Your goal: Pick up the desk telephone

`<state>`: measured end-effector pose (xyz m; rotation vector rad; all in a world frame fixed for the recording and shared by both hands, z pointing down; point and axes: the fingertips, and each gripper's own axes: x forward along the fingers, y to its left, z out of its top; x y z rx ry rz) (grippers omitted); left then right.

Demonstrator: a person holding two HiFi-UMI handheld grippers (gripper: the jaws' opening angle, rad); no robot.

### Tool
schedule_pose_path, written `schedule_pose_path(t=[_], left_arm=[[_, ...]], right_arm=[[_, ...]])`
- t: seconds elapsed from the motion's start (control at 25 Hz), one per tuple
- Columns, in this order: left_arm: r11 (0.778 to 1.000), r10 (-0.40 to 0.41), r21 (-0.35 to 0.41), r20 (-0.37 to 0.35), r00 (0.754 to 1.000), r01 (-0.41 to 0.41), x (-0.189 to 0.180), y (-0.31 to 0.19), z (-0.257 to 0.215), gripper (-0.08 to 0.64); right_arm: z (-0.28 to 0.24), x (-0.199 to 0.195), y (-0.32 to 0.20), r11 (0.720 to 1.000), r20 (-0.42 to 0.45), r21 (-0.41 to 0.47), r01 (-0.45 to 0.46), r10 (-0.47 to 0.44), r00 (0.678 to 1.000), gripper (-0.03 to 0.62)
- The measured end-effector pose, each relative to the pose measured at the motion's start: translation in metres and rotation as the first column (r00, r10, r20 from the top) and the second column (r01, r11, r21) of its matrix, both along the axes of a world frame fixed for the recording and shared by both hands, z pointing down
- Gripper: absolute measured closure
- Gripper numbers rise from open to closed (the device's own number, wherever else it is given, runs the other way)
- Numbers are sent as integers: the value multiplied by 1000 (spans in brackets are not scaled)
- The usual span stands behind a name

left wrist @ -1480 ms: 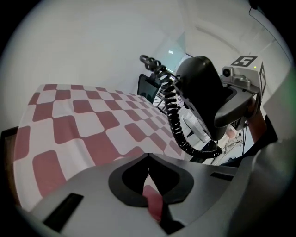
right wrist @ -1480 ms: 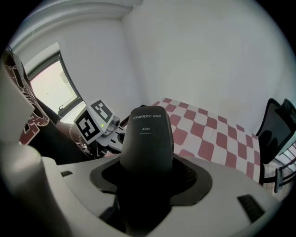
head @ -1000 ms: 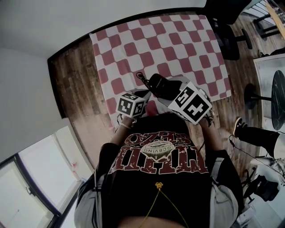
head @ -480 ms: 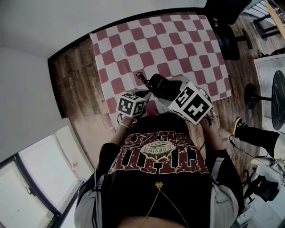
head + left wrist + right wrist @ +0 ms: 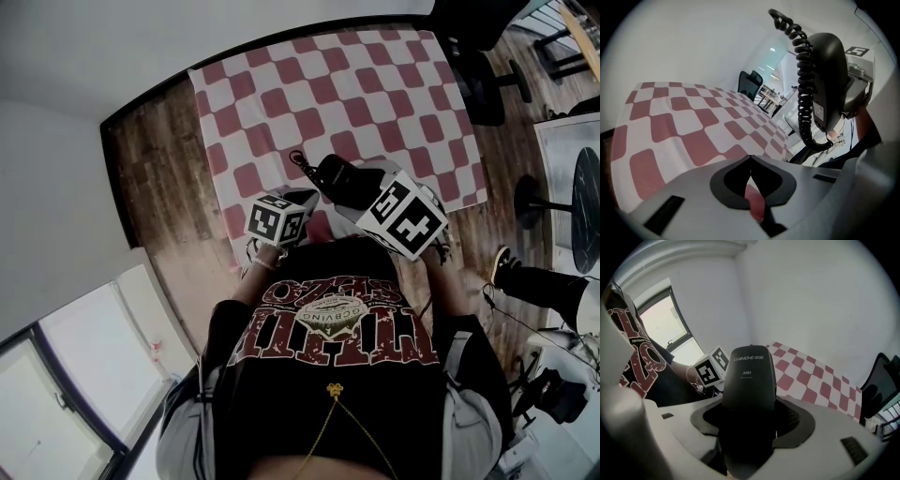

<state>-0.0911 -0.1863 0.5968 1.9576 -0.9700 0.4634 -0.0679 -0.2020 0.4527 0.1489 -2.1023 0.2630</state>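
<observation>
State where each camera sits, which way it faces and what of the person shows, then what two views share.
Head view: on the head, facing steeply down at the checked cloth; shows shirt, left gripper, right gripper.
Left gripper view: on that gripper, facing along its shut jaws over the cloth.
Right gripper view: on that gripper, facing along jaws clamping the handset; shirt at left edge.
Shared: both gripper views show the handset.

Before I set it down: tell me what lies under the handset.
Red-and-white checked cloth shows around the handset, held in the right tongs; its coiled cord hangs free. The patch right beneath is covered.
</observation>
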Motion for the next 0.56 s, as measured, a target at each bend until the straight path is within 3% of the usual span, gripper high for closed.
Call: schedule_pose_path(t=[0.56], left_arm=[[1000, -12, -12, -12, 1000, 12, -2, 0, 1, 552]], right_arm=[[10, 2, -1, 1000, -21, -19, -4, 4, 1000, 310]])
